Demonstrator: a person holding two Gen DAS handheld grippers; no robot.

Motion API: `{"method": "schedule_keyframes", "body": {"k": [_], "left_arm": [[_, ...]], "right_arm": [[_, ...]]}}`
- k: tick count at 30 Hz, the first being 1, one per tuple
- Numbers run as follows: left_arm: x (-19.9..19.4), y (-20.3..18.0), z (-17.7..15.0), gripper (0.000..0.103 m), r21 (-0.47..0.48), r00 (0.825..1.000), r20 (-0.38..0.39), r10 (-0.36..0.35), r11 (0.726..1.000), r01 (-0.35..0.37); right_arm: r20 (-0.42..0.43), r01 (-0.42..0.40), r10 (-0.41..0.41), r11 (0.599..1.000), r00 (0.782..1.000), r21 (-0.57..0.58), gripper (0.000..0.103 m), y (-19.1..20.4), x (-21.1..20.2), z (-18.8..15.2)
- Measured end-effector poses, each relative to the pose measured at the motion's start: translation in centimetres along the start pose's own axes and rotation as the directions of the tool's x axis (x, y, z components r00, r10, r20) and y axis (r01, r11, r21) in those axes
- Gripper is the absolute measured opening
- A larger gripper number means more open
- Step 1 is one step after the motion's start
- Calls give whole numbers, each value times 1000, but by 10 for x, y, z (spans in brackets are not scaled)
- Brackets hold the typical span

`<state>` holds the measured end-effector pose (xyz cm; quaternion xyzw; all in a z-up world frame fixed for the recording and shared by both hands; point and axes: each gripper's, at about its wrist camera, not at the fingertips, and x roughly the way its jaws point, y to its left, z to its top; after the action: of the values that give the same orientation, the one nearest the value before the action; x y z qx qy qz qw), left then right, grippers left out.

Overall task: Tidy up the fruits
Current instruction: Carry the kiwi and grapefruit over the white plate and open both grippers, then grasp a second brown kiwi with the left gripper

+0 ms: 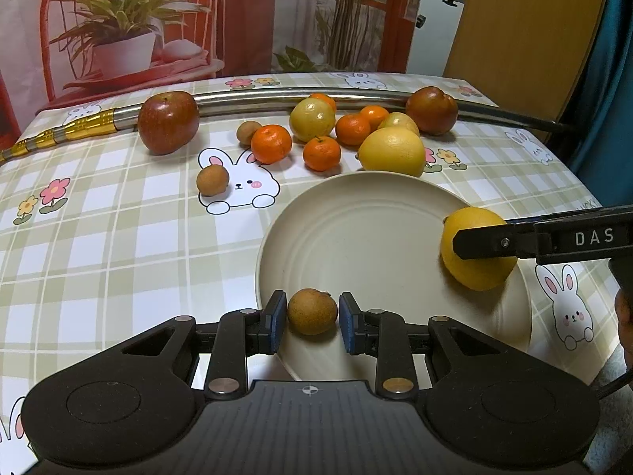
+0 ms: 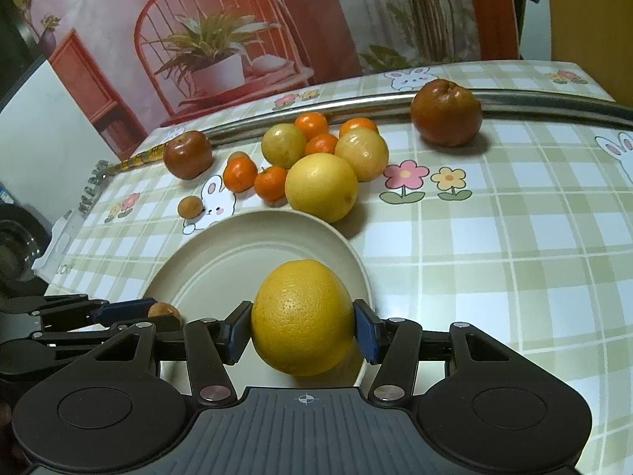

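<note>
Resting near the plate's (image 1: 356, 206) front rim, the small brown fruit (image 1: 311, 311) sits between the left gripper's (image 1: 312, 316) blue pads, which appear slightly clear of its sides, so whether it is truly gripped cannot be told. The right gripper (image 2: 303, 326) spans the large yellow citrus (image 2: 303, 316) with its fingers wide apart, the pads touching or almost touching its flanks above the plate's near right edge.

The main risk, as a judgement, is rolling. Both fruits are round and the plate is shallow; if the left fingers part while the brown fruit sits this close to the rim, it may roll off onto the worktop (image 1: 118, 237). The citrus is held near the limit of the fingers' opening, so a tilt of the hand could let it slip and knock the smaller fruit.

The remaining fruit lies well apart from the plate, at the back of the worktop: two apples (image 1: 168, 122), several mandarins (image 1: 271, 143), pale lemons (image 1: 391, 150) and two more brown fruits (image 1: 212, 180), bunched close together by a metal rail (image 1: 253, 99). Reaching into that cluster could nudge neighbours and send them rolling.
</note>
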<state>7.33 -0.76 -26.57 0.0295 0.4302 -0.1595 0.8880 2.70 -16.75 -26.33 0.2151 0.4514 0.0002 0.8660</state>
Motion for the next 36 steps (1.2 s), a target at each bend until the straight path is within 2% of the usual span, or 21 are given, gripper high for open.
{"method": "schedule_keyframes", "body": {"k": [6,8,10,13,19,27,29,33,36], "left_arm": [[0,0,0,31,1,1000,1,0,1000,0],[0,0,0,34,3,1000,1,-3,1000,3],[0,-1,1,41,12,1000,0,-15,1000,15],[-2,-3,2,44,28,1000,10,-8,1000,8],[-20,17,17,44,-61,996,79,-46,997,51],[-34,65,46,44,-202,989,144,18,979,11],[-30,75,51,44,-220,989,139,46,975,-14],[-21,86,54,44,-240,989,133,69,970,-35],[-10,88,59,44,-243,991,120,65,969,-34]], "right_arm": [[6,-13,13,1000,1000,2,52,-2,-1,-1],[5,-14,14,1000,1000,3,52,-2,-2,-1],[5,-12,12,1000,1000,-2,53,-2,-2,-1],[14,-12,12,1000,1000,-12,58,1,-4,0],[53,-23,24,999,998,-22,59,3,-14,8],[133,24,-17,998,991,-57,59,-5,-29,33],[150,41,-29,996,988,-78,62,-7,-31,39],[178,52,-35,995,983,-89,86,-14,-36,49],[183,56,-43,996,982,-68,86,-22,-35,55]]}}
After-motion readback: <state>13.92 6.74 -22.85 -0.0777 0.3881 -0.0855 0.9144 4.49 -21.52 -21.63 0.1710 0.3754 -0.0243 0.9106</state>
